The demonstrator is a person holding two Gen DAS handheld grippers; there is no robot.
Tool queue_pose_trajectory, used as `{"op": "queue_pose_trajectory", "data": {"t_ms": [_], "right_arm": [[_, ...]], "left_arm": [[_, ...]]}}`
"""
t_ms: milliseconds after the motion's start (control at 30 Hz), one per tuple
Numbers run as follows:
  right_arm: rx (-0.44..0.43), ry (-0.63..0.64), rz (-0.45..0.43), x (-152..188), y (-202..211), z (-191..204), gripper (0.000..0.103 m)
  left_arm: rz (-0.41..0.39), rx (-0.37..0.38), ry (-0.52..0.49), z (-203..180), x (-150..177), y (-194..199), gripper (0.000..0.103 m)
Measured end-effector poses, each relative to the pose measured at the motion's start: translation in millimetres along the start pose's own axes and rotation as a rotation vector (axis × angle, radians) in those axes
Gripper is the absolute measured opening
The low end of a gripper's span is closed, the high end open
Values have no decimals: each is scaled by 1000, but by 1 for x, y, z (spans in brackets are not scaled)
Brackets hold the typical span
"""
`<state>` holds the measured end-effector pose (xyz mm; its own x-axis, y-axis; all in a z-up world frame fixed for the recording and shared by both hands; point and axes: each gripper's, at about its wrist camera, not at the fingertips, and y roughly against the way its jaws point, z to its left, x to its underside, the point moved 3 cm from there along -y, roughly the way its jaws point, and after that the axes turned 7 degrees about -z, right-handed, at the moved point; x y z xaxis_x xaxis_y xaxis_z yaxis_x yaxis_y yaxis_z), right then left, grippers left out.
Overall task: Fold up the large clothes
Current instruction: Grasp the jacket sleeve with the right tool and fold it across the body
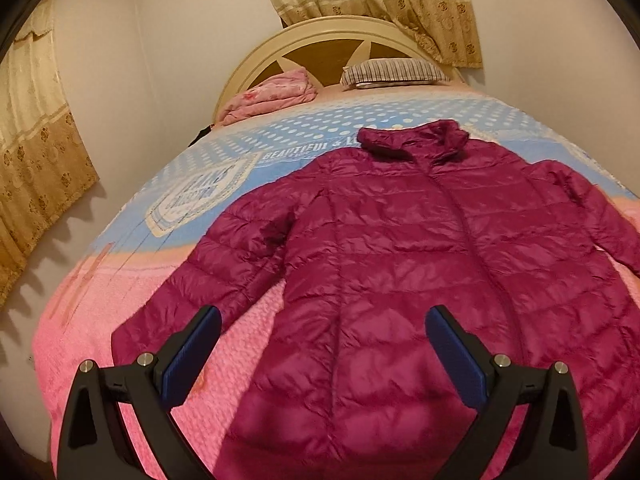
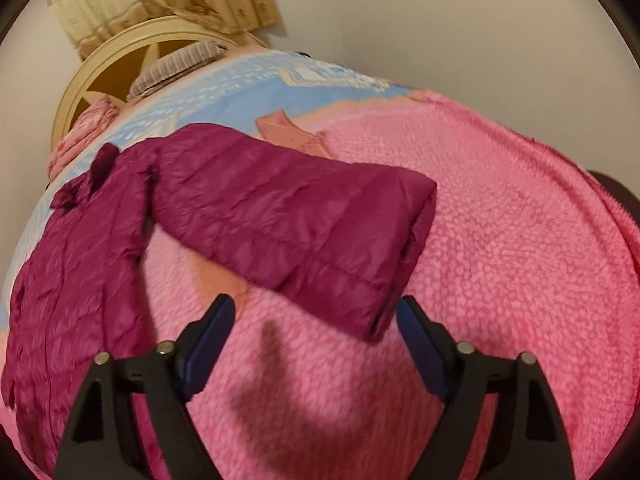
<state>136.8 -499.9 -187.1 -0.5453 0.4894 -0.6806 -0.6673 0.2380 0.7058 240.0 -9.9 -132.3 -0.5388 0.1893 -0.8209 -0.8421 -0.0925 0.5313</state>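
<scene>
Magenta puffer jacket (image 1: 400, 264) spread flat on the bed, both grippers released above it.

The jacket was laid front-up on the pink-and-blue blanket (image 1: 132, 280), collar toward the far headboard (image 1: 320, 36), sleeves spread out to either side. The left gripper (image 1: 322, 344) was held wide apart over the near hem, nothing grasped. The right gripper (image 2: 316, 340) was likewise parted, empty, just short of the right sleeve's cuff (image 2: 404, 264). A striped pillow (image 1: 394, 70) and a folded pink quilt (image 1: 272, 94) were seen at the far end, curtains (image 1: 372, 4) behind; nothing was seen lying on the jacket.
</scene>
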Motion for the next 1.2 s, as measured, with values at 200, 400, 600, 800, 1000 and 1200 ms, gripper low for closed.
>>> {"op": "queue_pose_trajectory", "data": {"t_ms": [200, 400, 600, 800, 1000, 1200], "right_arm": [[-4, -16, 28, -10, -24, -1, 49], [-33, -26, -8, -25, -21, -9, 24], [-83, 26, -86, -48, 7, 11, 23], [-140, 132, -161, -68, 37, 62, 22], [-202, 256, -212, -79, 53, 126, 21], [-253, 368, -235, -79, 55, 191, 20]], "left_arm": [[41, -26, -20, 9, -4, -30, 102], [49, -29, -20, 24, -7, -34, 102], [45, -30, 8, 39, -12, -32, 102], [29, -32, 9, 44, -16, -27, 102], [10, -31, 25, 53, -20, -22, 102], [11, -43, 30, 65, -20, -25, 102]]}}
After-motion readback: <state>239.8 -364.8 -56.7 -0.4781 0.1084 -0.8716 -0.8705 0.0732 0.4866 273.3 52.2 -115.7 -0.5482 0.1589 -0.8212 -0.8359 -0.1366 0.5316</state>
